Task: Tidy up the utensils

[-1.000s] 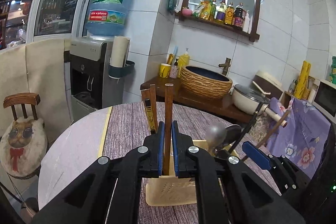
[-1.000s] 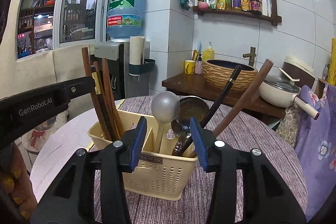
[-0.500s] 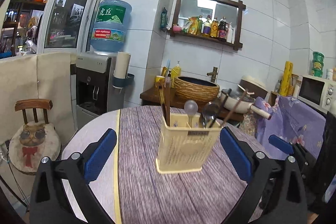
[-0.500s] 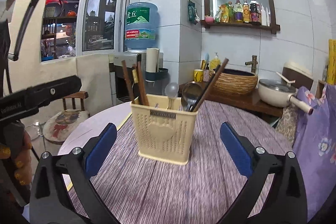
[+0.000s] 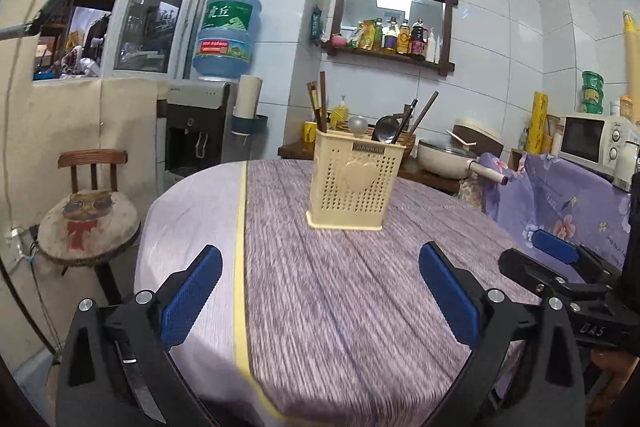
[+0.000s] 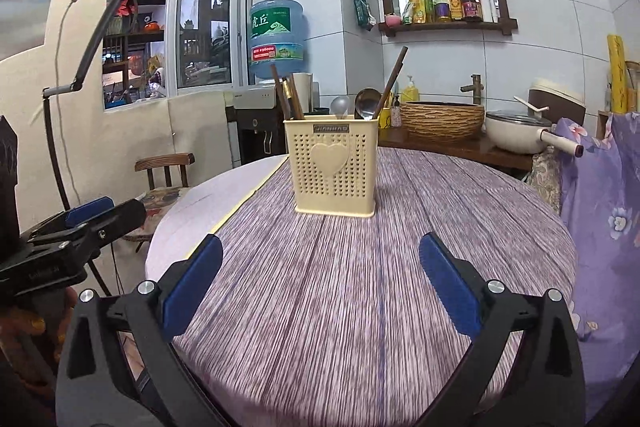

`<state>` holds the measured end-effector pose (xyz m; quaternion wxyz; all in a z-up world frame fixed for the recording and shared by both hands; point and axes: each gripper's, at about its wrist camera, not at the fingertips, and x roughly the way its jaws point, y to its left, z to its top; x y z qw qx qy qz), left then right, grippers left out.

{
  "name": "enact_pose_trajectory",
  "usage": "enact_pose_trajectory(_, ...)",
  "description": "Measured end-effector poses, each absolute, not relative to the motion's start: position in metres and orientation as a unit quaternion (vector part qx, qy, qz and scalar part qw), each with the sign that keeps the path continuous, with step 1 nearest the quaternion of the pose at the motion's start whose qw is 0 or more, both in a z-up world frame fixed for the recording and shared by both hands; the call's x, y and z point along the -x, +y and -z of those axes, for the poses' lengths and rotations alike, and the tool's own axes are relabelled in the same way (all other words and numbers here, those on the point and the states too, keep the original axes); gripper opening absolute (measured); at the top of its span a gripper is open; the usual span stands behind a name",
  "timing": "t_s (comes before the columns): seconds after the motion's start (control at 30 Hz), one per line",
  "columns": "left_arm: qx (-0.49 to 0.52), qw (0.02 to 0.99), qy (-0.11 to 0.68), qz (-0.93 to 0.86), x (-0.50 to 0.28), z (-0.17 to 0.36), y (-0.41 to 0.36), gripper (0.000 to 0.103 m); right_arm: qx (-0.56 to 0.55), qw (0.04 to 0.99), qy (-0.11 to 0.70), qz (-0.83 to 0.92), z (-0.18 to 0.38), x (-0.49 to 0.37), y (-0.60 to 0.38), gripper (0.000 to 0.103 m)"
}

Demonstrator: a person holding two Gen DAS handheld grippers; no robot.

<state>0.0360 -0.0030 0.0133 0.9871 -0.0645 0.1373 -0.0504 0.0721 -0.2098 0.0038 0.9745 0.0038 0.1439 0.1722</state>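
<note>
Your round table [image 5: 320, 307] wears a purple striped cloth in a tiled kitchen, a water dispenser [image 5: 200, 131] behind. The cream utensil caddy [image 6: 334, 169] stands upright mid-table, holding chopsticks [image 6: 286, 97] and spoons [image 6: 366, 103]. Your left gripper [image 5: 320, 301] and right gripper [image 6: 320, 287] both gape wide, gripping nothing, well short of the caddy.

A round table [image 5: 320, 307] draped in a purple striped cloth is seen before a white-tiled wall. A blue water jug [image 5: 228, 31] is mounted on a grey dispenser [image 5: 196, 131], and bottles are lined up on a dark wooden wall shelf [image 5: 390, 57]. A white microwave [image 5: 592, 139] is seen at right.
</note>
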Motion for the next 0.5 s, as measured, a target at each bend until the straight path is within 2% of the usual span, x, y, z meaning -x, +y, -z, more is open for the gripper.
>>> enact_pose_trajectory(0.23,0.075,0.988,0.122,0.05,0.002,-0.007,-0.004,0.098,-0.026,0.978,0.129,-0.159,0.005,-0.017,-0.216,0.097)
enact_pose_trajectory(0.5,0.085,0.988,0.117,0.061,0.013,-0.004,-0.009,0.098,-0.021,0.982,0.113,-0.149,0.003,0.009,-0.214,0.097)
